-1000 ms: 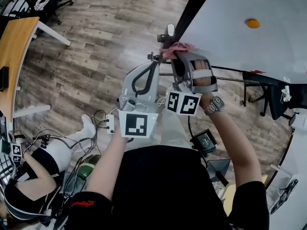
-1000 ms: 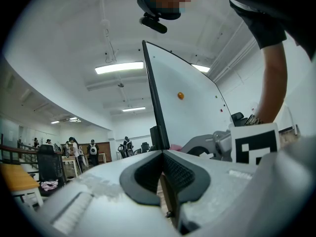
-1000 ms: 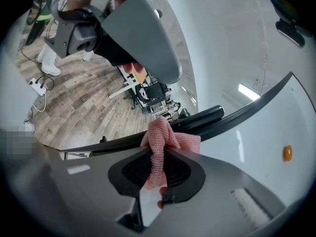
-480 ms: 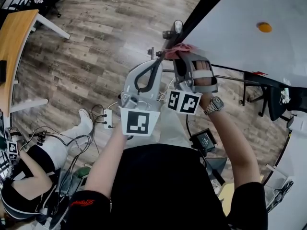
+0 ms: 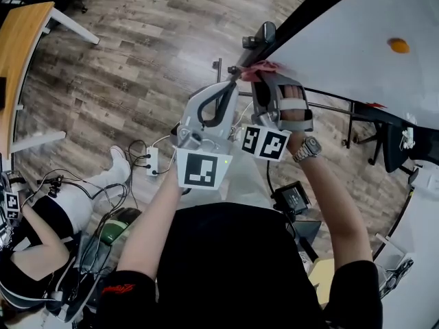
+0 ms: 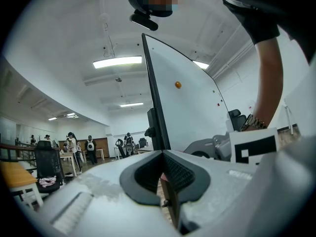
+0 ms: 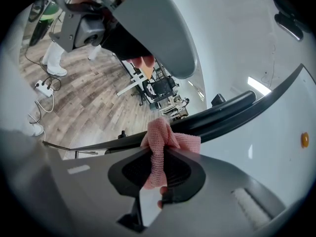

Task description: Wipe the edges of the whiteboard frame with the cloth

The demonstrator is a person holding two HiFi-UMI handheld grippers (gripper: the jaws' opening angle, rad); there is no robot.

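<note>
The whiteboard (image 5: 350, 40) fills the upper right of the head view, its black frame (image 5: 302, 9) running along the left edge. A pink cloth (image 5: 264, 67) is pinched in my right gripper (image 5: 266, 75) and pressed against the frame near its lower corner. In the right gripper view the cloth (image 7: 165, 142) bunches between the jaws, touching the black frame (image 7: 222, 115). My left gripper (image 5: 233, 77) sits just left of the cloth, jaws shut with nothing in them. In the left gripper view, that gripper (image 6: 162, 157) faces the frame (image 6: 155, 107) edge-on.
An orange magnet (image 5: 398, 45) sticks on the board. A person (image 5: 41, 232) sits on the wood floor at lower left among cables and a power strip (image 5: 152, 162). A wooden desk (image 5: 20, 53) stands at left; a black chair (image 5: 394, 139) at right.
The head view has shifted, so board and magnet sit further right. Both grippers stay together at the frame's lower corner, the cloth having slid only slightly along it.
</note>
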